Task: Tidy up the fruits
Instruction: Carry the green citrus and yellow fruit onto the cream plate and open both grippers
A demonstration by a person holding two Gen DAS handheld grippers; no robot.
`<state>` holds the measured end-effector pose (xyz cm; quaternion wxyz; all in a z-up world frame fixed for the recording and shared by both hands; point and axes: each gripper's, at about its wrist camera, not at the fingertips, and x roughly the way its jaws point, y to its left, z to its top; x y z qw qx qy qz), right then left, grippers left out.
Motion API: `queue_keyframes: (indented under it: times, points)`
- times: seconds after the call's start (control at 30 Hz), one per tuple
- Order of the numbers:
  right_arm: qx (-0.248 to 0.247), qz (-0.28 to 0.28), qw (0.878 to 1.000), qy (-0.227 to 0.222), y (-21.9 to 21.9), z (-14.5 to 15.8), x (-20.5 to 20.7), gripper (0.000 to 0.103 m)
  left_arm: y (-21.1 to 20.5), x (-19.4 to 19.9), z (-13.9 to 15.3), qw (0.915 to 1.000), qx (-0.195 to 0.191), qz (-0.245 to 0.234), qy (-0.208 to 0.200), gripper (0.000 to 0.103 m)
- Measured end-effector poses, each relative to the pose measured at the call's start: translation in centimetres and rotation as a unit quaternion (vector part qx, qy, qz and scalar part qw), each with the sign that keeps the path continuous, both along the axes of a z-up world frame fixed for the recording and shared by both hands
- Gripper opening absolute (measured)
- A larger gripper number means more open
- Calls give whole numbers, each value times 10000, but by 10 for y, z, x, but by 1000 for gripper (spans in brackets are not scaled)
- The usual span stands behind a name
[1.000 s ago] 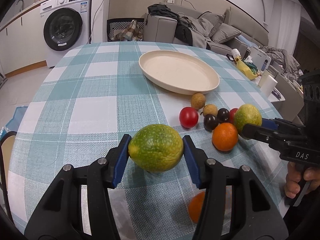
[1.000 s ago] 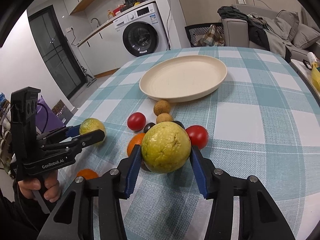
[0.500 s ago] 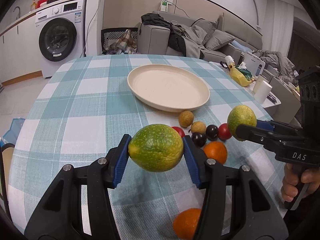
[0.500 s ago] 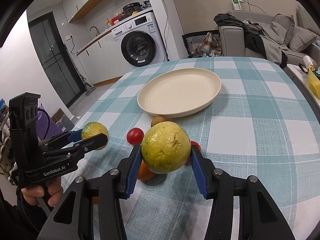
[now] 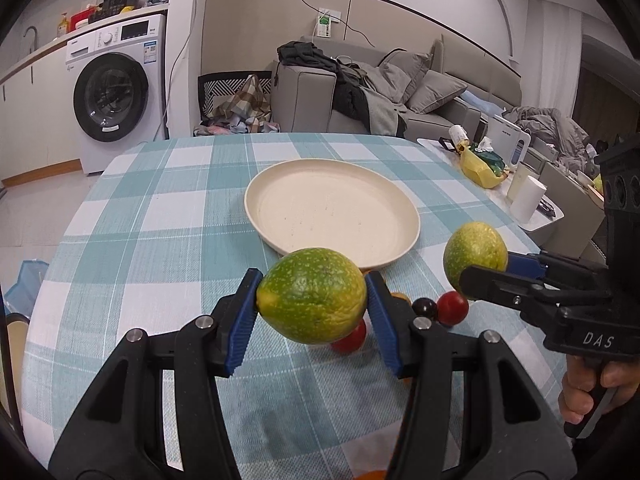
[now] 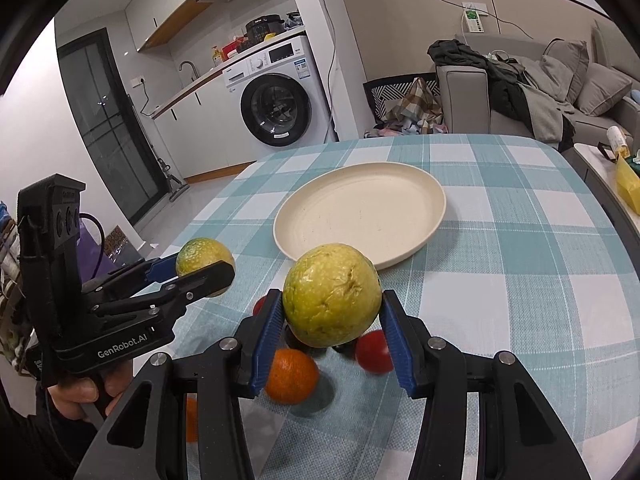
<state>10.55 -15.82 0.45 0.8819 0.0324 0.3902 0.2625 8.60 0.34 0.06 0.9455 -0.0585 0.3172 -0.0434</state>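
Note:
My left gripper (image 5: 312, 300) is shut on a green citrus fruit (image 5: 312, 294), held above the table; in the right wrist view that same gripper (image 6: 202, 270) and fruit (image 6: 200, 254) show at the left. My right gripper (image 6: 332, 312) is shut on a yellow-green wrinkled fruit (image 6: 332, 294), and it appears at the right of the left wrist view (image 5: 476, 264). An empty cream plate (image 5: 332, 216) (image 6: 360, 212) lies just beyond both fruits. Below them on the cloth rest red fruits (image 6: 374, 350), a dark one (image 5: 424, 307) and an orange (image 6: 292, 376).
The round table has a teal checked cloth (image 5: 160, 240). A second orange (image 6: 192, 418) lies near the front edge. A side table with a yellow bag (image 5: 480, 168) and white cup stands right of it. A washing machine (image 5: 116, 96) and sofa (image 5: 400, 96) are behind.
Both grippers have risen with their fruits and come closer to the plate, which now sits just beyond them. The loose fruits on the cloth have slipped lower in both views.

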Motion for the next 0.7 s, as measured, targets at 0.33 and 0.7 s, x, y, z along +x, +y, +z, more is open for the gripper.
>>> queue_keyframes:
  times: [0.33, 0.7]
  points:
    - [61, -69, 9999, -50, 4, 5, 16, 50, -7, 25, 5, 9999, 122, -74, -70, 50]
    - [149, -146, 9998, -31, 10, 4, 38, 50, -10, 56, 2, 9997, 241, -9, -25, 49]
